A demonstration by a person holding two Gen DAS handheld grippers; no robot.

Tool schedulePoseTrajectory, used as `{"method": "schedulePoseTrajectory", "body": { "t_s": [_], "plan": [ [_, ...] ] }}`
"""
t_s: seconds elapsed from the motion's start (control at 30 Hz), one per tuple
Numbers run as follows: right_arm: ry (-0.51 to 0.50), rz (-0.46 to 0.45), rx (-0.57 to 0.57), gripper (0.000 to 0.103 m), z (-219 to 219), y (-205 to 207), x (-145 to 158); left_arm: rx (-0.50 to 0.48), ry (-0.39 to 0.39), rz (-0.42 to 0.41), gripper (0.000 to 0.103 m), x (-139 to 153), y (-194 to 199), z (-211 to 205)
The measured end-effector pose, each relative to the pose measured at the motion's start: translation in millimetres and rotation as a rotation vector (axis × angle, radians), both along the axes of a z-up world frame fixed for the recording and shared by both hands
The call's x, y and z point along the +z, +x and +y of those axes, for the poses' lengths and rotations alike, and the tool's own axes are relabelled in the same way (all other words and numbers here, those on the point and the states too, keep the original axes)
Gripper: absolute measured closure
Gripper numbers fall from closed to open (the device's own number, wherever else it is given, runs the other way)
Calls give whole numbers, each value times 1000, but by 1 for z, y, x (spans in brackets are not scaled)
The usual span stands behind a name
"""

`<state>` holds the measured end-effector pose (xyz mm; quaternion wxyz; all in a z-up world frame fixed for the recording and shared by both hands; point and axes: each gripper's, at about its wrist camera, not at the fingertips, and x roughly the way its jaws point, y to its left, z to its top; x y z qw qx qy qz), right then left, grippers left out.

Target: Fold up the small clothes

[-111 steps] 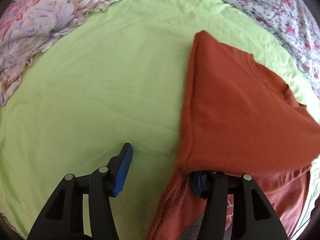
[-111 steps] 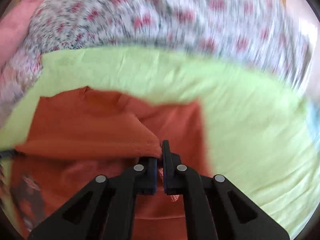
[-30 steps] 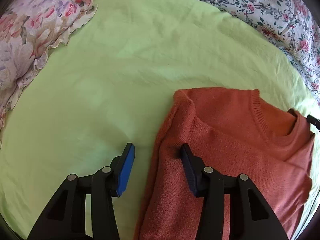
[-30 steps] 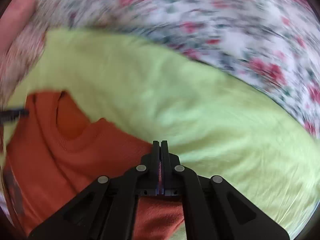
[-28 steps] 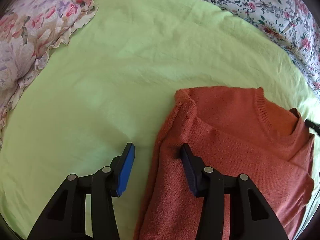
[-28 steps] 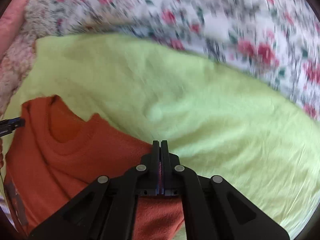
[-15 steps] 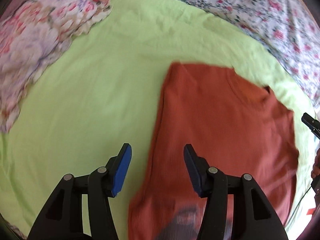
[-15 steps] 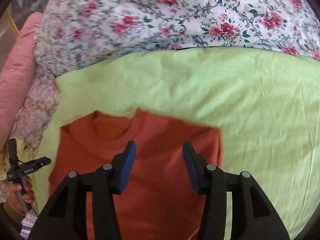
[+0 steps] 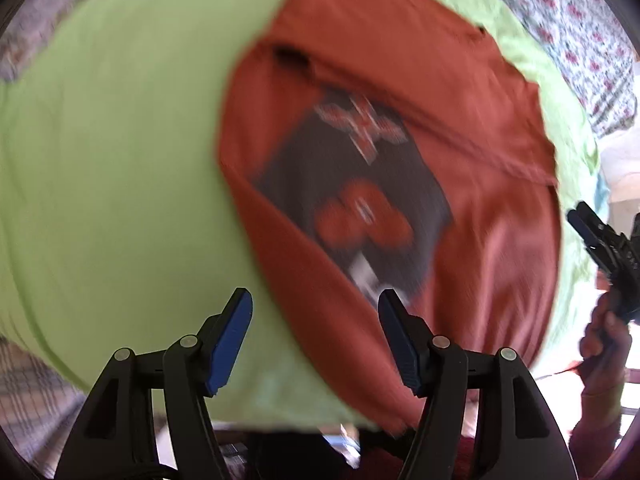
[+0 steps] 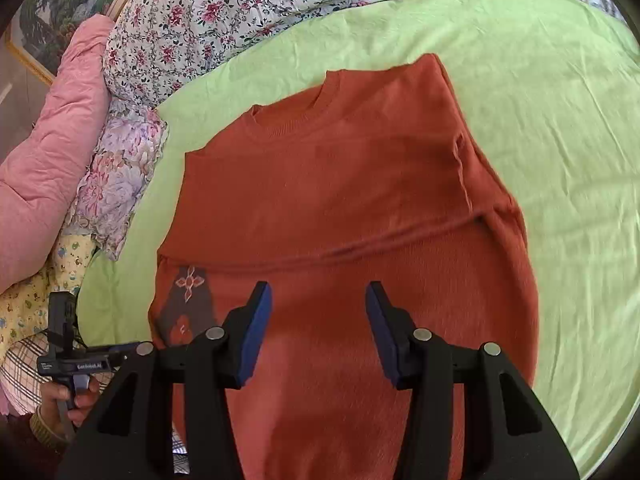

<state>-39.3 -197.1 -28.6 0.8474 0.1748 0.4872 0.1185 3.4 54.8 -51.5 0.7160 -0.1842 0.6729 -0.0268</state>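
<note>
Both tongs gape wide and hold nothing; the right gripper (image 10: 316, 320), clamped on cloth a second ago, has let go, and the left gripper (image 9: 314, 320) has lifted. The orange sweater (image 10: 340, 200) lies folded on the green sheet (image 10: 560, 120), its dark print (image 9: 360, 200) showing.

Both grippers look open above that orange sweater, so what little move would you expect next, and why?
Probably the right gripper dips to pinch the orange sweater near its bottom hem, ready for another fold toward the collar. Both it and the left gripper are open and hold nothing, and the sweater lies spread on the green sheet, one fold line across its middle, its lower half still long.
</note>
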Motion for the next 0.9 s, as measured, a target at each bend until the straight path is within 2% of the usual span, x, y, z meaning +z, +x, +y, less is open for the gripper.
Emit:
{"method": "schedulePoseTrajectory", "body": {
  "t_s": [0.1, 0.2, 0.33, 0.47, 0.53, 0.57, 0.6, 0.67, 0.7, 0.83, 0.9],
  "plan": [
    [14, -2, -18, 53, 5, -16, 3, -37, -12, 61, 37, -2, -8, -21],
    [7, -1, -33, 53, 9, -42, 3, -31, -4, 125, 37, -15, -3, -34],
    [-5, 14, -49, 53, 9, -69, 0, -56, 79, 213, 36, -40, 15, -53],
    [1, 26, -88, 53, 4, -92, -1, -168, 197, 175, 34, -43, 8, -77],
    [-7, 20, -105, 53, 1, -104, 2, -217, 239, 127, 40, -38, -2, -83],
    [-16, 15, -112, 53, 0, -110, 3, -230, 254, 100, 53, -34, -8, -82],
    [-25, 11, -121, 53, -1, -115, 4, -237, 253, 81, 71, -29, -12, -80],
    [-39, 2, -135, 53, -6, -127, 6, -224, 176, 44, 94, -17, -22, -64],
    [-47, -1, -143, 53, -10, -134, 6, -207, 128, 20, 95, -9, -31, -52],
    [-80, 20, -181, 53, -27, -154, 0, -182, 16, -102, 95, 12, -71, -7],
    [-95, 42, -202, 53, -35, -162, -5, -172, -32, -138, 95, 8, -86, 15]
  ]
}}
